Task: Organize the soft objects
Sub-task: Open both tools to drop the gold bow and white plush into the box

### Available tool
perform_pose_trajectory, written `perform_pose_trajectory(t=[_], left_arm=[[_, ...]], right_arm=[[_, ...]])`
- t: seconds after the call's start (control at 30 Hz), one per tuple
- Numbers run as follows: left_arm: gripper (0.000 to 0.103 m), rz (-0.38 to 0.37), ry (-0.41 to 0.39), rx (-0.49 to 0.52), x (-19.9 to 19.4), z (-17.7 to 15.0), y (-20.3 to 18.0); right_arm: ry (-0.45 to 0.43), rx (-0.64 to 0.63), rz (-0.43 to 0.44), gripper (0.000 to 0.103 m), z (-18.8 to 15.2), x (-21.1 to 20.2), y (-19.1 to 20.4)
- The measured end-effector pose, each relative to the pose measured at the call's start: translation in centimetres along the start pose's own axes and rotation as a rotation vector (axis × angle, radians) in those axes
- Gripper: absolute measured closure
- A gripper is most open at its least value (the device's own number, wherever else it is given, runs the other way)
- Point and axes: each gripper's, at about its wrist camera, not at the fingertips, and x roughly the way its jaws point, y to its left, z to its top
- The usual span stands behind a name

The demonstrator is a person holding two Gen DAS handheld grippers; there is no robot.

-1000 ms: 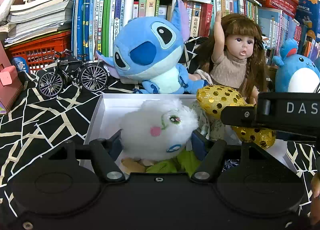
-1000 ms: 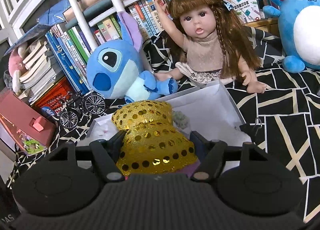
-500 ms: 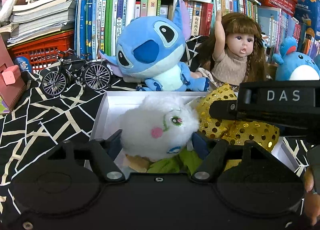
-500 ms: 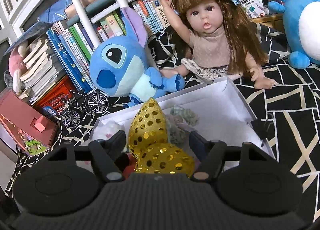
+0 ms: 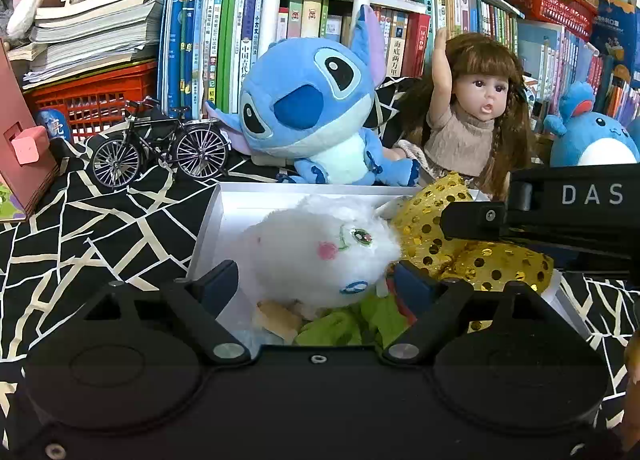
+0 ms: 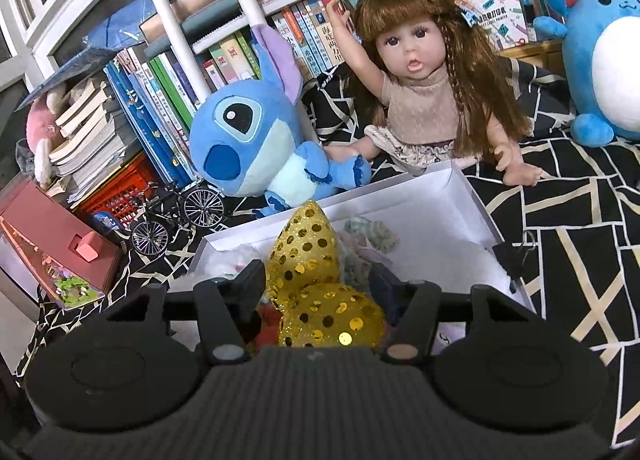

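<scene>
A white box (image 5: 208,216) lies on the black patterned cloth with soft things in it. A white fluffy plush (image 5: 320,248) rests there on green and tan cloth pieces, between the fingers of my left gripper (image 5: 316,284). Its jaws are opening, and a gap shows beside the left pad. A gold sequin bow (image 6: 308,248) stands on end in the box (image 6: 472,196), between the fingers of my right gripper (image 6: 318,280). Those jaws are closing around it, with slivers of room still beside the pads. The left wrist view shows the bow (image 5: 500,264) under that gripper's fingers (image 5: 472,216).
Behind the box sit a blue long-eared plush (image 5: 312,112), a long-haired doll (image 5: 472,116) and a round blue plush (image 5: 592,140). A model bicycle (image 5: 160,144), a pink toy house (image 5: 24,148) and a red basket (image 5: 92,100) stand left, against shelves of books.
My left jaws have spread away from the white plush. The gold bow, gripped wide and flat before, has turned on end and sunk into the box, and my right jaws have narrowed around it.
</scene>
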Motion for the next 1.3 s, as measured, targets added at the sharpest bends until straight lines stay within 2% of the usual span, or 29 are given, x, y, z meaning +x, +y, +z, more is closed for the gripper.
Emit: perform_pose_trajectory(t=[0.27,0.6,1.0,1.3], left_arm=[[0.016,0.004,-0.015,-0.006,-1.6,0.1,0.1],[0.016,-0.007,-0.033,-0.024,-5.3,-0.4,0.7],[0.015,-0.031,-0.072,0.021,-10.5,-3.0,1.0],[0.015,-0.050,-0.088,0.037,-12.8,-4.7,0.9]], right_arm=[[-0.035,-0.050,0.000,0.024,-0.1,-1.8,0.7],[-0.103,-0.120,0.010,0.015,-1.1,-5.6,0.9],[-0.176,-0.166,0.001,0.010,-3.8,-9.9,-0.4],[-0.229,-0.259,-0.022,0.004,-6.0,-12.2,0.0]])
